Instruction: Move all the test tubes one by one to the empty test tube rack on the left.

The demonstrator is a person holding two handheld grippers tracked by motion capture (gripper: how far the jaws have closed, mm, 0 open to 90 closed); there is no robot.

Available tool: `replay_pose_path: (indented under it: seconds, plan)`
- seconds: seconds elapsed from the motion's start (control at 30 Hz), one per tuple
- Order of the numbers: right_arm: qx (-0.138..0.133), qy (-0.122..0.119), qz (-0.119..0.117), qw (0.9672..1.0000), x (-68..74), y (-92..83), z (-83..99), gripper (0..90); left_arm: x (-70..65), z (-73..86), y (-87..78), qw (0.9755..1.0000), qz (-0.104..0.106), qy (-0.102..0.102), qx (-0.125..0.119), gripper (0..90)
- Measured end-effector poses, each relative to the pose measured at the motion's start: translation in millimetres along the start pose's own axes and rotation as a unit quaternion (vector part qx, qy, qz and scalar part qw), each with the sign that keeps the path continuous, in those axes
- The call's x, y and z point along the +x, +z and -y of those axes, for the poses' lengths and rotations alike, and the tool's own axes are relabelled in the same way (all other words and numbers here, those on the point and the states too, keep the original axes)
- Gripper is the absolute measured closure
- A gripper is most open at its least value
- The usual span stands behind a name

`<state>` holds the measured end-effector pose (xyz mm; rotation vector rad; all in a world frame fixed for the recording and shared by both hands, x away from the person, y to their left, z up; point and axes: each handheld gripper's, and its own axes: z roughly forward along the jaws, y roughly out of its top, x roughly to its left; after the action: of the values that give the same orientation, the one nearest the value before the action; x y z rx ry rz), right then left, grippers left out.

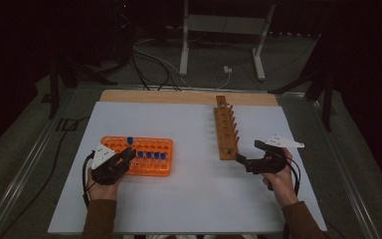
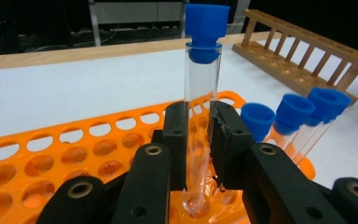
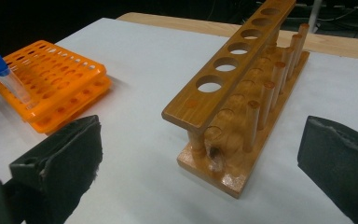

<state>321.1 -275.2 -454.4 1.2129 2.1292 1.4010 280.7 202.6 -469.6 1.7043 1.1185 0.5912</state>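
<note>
Blue-capped clear glass test tube (image 2: 200,116) stands upright between the left gripper (image 1: 127,154) jaws, clamped at its lower half, rounded tip just over the orange plastic rack (image 2: 51,154) holes, while the right gripper (image 1: 251,154) jaws gape wide and empty beside the wooden rack (image 3: 242,88).

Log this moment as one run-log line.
left tool: shut on capped tube, above orange rack | right tool: open, empty, facing wooden rack | other capped tubes: in orange rack

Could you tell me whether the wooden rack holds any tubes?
No, the wooden rack stands with every visible hole bare.
</note>
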Motion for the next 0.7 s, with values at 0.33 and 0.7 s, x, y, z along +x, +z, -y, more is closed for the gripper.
replay_pose_path:
  seconds: [0.33,0.7]
  plan:
    - [0.006,0.012,-0.004,0.9999,-5.3,2.1,6.1,0.0,-4.6,9.7,1.9,0.9991,-0.004,0.013,0.041,78.2]
    - [0.005,0.008,-0.002,1.0000,-5.0,1.1,5.9,0.0,-8.7,13.8,1.9,0.9969,-0.014,0.031,0.071,78.3]
